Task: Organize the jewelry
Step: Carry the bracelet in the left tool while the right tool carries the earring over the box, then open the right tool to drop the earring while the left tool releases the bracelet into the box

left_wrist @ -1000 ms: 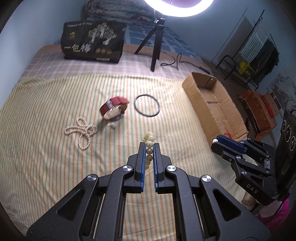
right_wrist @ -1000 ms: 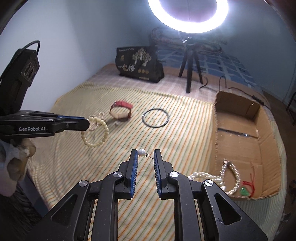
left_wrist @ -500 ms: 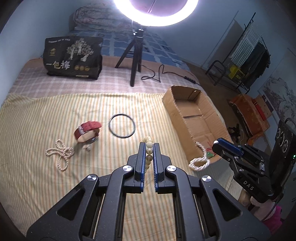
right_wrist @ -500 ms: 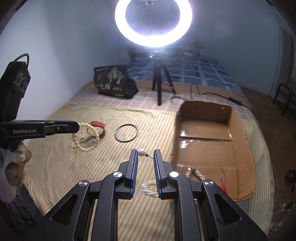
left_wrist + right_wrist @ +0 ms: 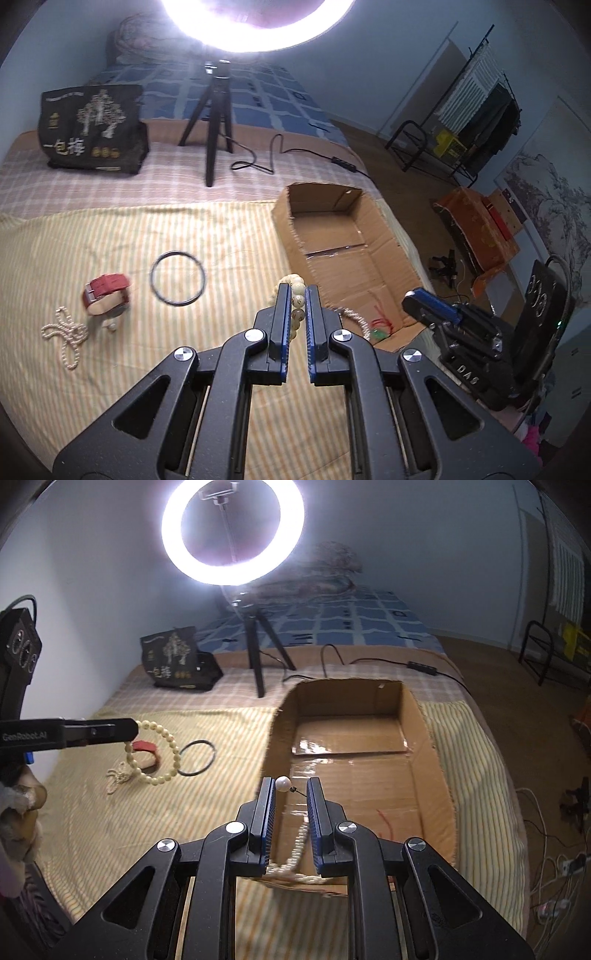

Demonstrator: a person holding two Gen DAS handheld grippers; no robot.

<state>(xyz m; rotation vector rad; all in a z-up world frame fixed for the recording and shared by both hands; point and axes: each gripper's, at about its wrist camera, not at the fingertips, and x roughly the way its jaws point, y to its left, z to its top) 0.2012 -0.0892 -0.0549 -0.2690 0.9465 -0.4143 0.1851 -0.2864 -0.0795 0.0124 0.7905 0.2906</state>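
Two loads were carried toward the cardboard box [image 5: 424, 746] at 12 o'clock: bead bracelet [image 5: 157, 751] pinched by left gripper [image 5: 295, 301], pearl necklace [image 5: 295, 845] dangled from right gripper [image 5: 290, 794], whose fingers were parted, pearl lodged between

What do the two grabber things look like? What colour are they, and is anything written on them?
Both are black, with triangle-shaped cut-outs, round silver screws and blue ridged pads inside the fingers. The left gripper has white "GenRobot.AI" lettering on its side, seen from the right wrist. The right gripper has "DAS" on its side, seen from the left wrist. Each carries a black box at the back with a cable.
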